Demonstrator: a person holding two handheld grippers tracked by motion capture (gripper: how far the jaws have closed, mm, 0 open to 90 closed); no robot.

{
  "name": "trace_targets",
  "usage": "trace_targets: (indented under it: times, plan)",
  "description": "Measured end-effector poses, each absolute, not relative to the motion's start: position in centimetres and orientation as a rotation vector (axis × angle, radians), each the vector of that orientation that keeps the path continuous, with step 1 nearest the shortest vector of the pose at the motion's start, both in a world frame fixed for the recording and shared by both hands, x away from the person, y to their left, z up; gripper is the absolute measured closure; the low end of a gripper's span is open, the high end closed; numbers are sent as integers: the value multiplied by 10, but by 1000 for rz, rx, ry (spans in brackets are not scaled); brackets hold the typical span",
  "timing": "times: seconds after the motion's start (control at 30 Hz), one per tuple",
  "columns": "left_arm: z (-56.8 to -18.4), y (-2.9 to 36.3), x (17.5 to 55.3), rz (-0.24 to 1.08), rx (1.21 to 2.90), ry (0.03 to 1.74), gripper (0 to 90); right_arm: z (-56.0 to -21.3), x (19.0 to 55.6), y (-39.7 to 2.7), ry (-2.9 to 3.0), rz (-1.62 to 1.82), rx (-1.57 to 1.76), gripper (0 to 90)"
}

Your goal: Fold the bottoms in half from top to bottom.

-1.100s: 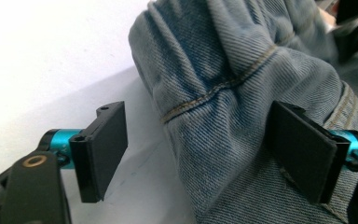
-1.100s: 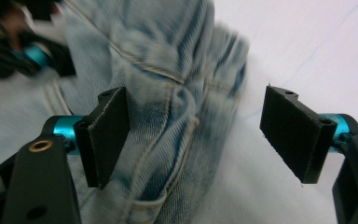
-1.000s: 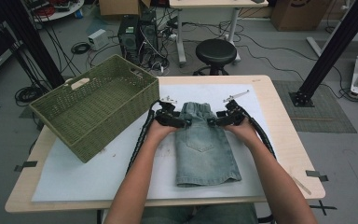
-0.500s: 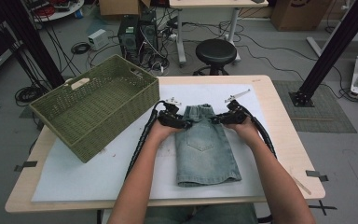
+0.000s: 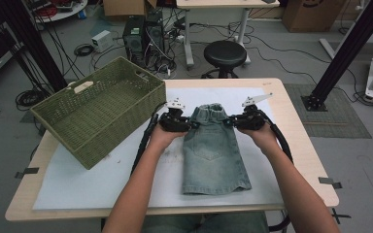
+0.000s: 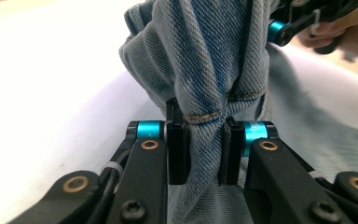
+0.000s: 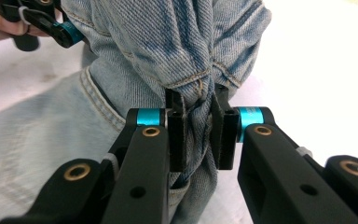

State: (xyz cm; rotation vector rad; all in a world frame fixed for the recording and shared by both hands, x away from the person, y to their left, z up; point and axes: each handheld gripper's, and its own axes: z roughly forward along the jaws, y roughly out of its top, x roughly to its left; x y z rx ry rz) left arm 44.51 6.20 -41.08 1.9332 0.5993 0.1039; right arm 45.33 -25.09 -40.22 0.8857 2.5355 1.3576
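Observation:
A pair of light blue denim shorts [image 5: 214,153] lies on the white mat [image 5: 126,170], waistband away from the person. My left gripper [image 5: 189,124] is shut on the left side of the waist. In the left gripper view its jaws pinch bunched denim [image 6: 205,93] at the left gripper [image 6: 204,140]. My right gripper [image 5: 229,121] is shut on the right side of the waist. The right gripper view has the right gripper [image 7: 196,126] clamping a fold of the shorts [image 7: 158,42], with the other gripper at the top left.
A green woven basket [image 5: 97,109] stands on the left of the table, tilted over the table's edge [image 5: 34,160]. Bare mat lies between basket and shorts. Behind the table are a black stool [image 5: 227,52], a computer tower and cables on the floor.
Both grippers have drawn the waistband a little away from the person and slightly up. The denim at the waist is more bunched between the jaws.

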Motion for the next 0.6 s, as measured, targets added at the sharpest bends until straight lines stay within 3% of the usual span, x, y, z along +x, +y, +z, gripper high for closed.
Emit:
trace_targets:
  times: [0.17, 0.4, 0.6]
  plan:
    - [-401, 60, 422, 96, 1924, 515, 788, -393, 426, -259, 2499, 1425, 836, 749]
    - [-396, 63, 395, 92, 1922, 441, 793, -384, 398, -275, 2507, 1482, 818, 492]
    - [-398, 61, 386, 84, 1918, 412, 794, -369, 393, -316, 2330, 1569, 905, 500]
